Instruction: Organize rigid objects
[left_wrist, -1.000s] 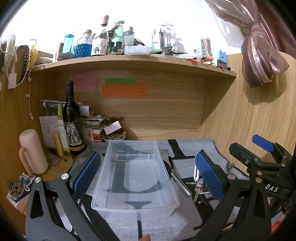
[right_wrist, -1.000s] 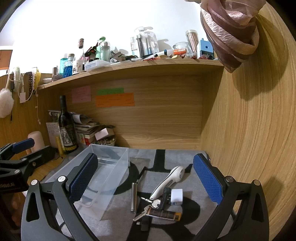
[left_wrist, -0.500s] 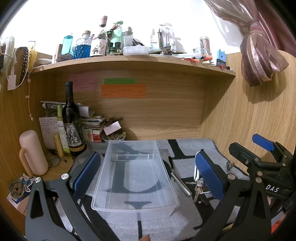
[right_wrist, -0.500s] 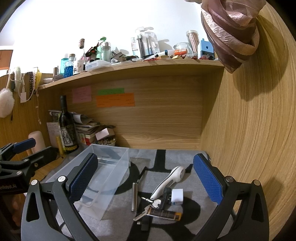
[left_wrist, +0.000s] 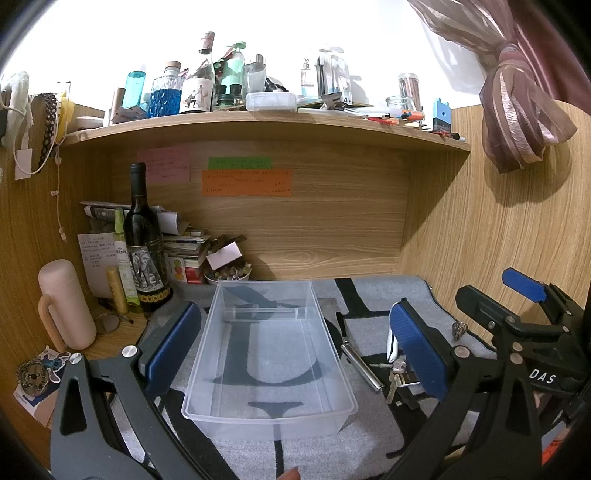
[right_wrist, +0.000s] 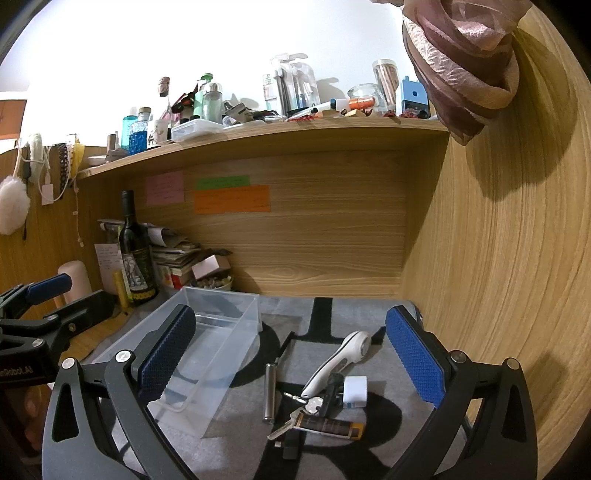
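Right wrist view: your right gripper (right_wrist: 286, 358) hangs over the desk with its two blue-padded fingers (right_wrist: 413, 360) spread wide and nothing between them. Below that gap lies the cluster of rigid items on the grey patterned mat (right_wrist: 388, 435). You have one white handheld tool (right_wrist: 338, 362), long axis running from near-left to far-right with its round head at the far end; one metal cylinder (right_wrist: 269, 392) lying lengthwise, pointing away from you; one small white cube (right_wrist: 355, 391) just right of the tool's handle; one bunch of keys (right_wrist: 301, 413); one flat dark tube with a yellow end (right_wrist: 334, 428) lying crosswise, touching the keys. One small dark piece sits below the keys, too unclear to identify.

Left wrist view: your left gripper (left_wrist: 295, 347) also has its fingers (left_wrist: 171, 345) wide apart, holding nothing, straddling one clear plastic bin (left_wrist: 269, 411). That bin is rectangular, holds nothing, and its long axis runs away from you toward the back panel. It stands on the mat just left of the cluster.

One dark wine bottle (left_wrist: 143, 243) stands upright at back-left, one pink flask (left_wrist: 64, 306) beside it.
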